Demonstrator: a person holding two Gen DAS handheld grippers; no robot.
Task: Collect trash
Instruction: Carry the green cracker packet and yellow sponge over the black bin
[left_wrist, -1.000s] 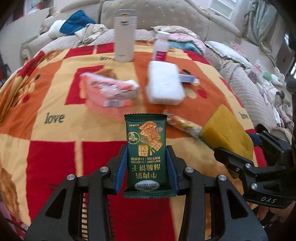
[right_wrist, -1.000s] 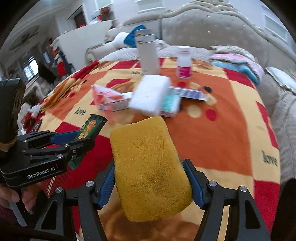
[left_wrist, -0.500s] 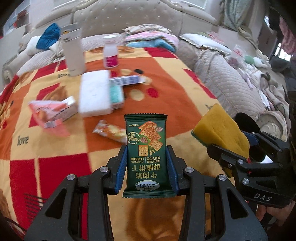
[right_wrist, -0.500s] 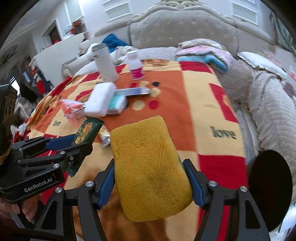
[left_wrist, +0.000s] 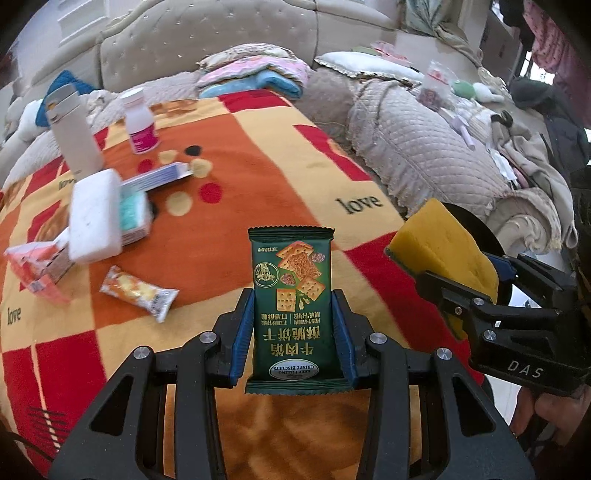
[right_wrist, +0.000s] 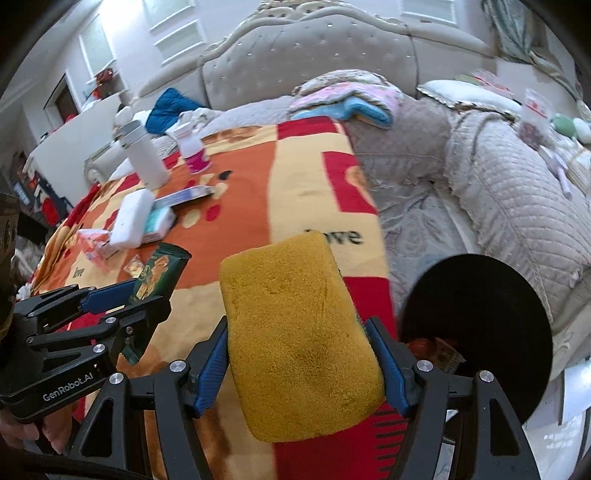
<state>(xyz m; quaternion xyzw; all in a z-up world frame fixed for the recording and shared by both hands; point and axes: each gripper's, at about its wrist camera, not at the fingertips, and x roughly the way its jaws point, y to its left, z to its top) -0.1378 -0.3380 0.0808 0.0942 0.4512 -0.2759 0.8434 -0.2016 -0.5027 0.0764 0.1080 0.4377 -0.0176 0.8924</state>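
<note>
My left gripper is shut on a green biscuit packet, held upright between its blue pads above the blanket. In the right wrist view that packet shows at the left, in the left gripper. My right gripper is shut on a yellow sponge, which the left wrist view shows as the sponge at the right. A black round bin stands just right of the sponge beside the table, with some wrappers inside. A small snack wrapper lies on the blanket.
The table wears a red, orange and yellow blanket. On it stand a white flask and a small bottle, with a white pack, a pink packet and a flat box. Quilted sofas surround it.
Both grippers have swung to the right across the table, each keeping its hold. The table's items have slid to the left of the views and the black bin has come into sight at the right.
</note>
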